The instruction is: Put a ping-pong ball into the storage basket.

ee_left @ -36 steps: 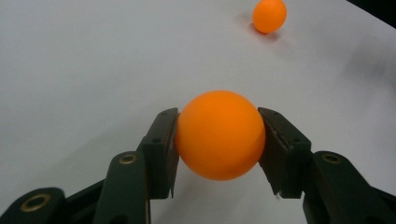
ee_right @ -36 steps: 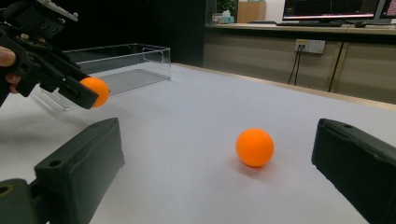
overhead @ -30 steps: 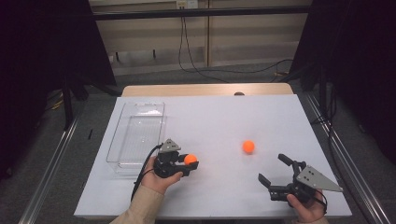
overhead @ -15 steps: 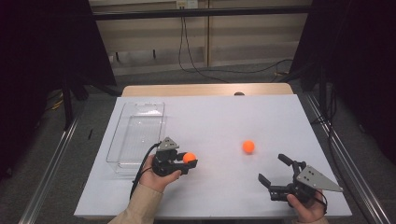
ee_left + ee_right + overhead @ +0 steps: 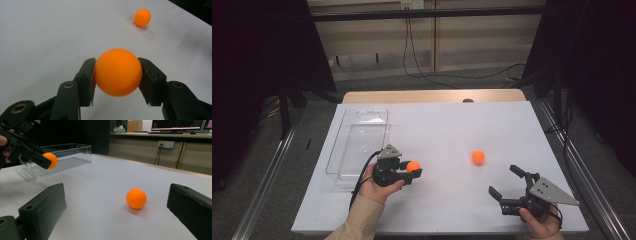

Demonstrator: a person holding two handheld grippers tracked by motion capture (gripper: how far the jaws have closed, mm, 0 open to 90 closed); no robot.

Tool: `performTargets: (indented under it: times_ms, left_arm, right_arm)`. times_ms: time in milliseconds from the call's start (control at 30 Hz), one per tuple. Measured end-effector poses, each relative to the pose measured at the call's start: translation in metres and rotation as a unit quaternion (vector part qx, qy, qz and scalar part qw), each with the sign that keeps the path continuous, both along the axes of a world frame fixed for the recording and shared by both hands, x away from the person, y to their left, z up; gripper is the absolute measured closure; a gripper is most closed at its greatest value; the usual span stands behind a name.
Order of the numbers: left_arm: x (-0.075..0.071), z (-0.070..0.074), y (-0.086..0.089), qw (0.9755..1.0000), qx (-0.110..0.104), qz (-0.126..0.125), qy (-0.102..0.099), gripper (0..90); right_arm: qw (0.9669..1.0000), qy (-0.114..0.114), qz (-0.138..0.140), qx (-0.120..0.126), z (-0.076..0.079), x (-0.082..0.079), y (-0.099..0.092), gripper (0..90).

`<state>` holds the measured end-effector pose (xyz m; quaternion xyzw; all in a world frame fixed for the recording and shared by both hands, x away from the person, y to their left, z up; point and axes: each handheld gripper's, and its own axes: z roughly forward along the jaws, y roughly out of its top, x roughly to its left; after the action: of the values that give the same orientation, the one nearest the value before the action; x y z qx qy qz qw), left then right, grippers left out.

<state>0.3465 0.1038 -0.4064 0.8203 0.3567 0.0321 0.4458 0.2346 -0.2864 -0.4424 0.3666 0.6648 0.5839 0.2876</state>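
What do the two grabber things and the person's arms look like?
Both are black, with two flat blocky jaws showing brass-coloured rivets. The left gripper and the right gripper each carry a grey three-cornered plate on top. A black cable loops from the left one. A beige sleeve covers the left forearm.

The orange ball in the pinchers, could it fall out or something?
Maybe. The left gripper pinches the held ball only at its round sides, so it could pop out and roll. The clear bin sits just beside it, and a bump could shift it. The loose ball lies free on the table and might roll.
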Motion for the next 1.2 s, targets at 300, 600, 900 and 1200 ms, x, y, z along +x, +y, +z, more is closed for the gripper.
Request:
performTargets:
  times_ms: [300,600,900,1200]
  left_arm:
    - [0.001,0.003,0.001,1.0000,-0.001,-0.002,0.002,51.0]
    - [0.003,0.005,0.004,1.0000,-0.006,0.001,0.005,51.0]
    - [0.005,0.007,0.007,0.9999,-0.009,0.003,0.009,51.0]
    - [0.007,0.011,0.010,0.9999,-0.011,0.006,0.010,51.0]
  right_arm:
    - [1.0000,-0.001,-0.001,-0.001,0.000,0.000,0.000,1.5]
    - [1.0000,0.000,0.000,-0.001,0.000,0.000,0.000,1.5]
    - [1.0000,0.000,0.001,-0.001,0.000,0.000,0.000,1.5]
    - [1.0000,0.000,0.001,0.000,0.000,0.000,0.000,1.5]
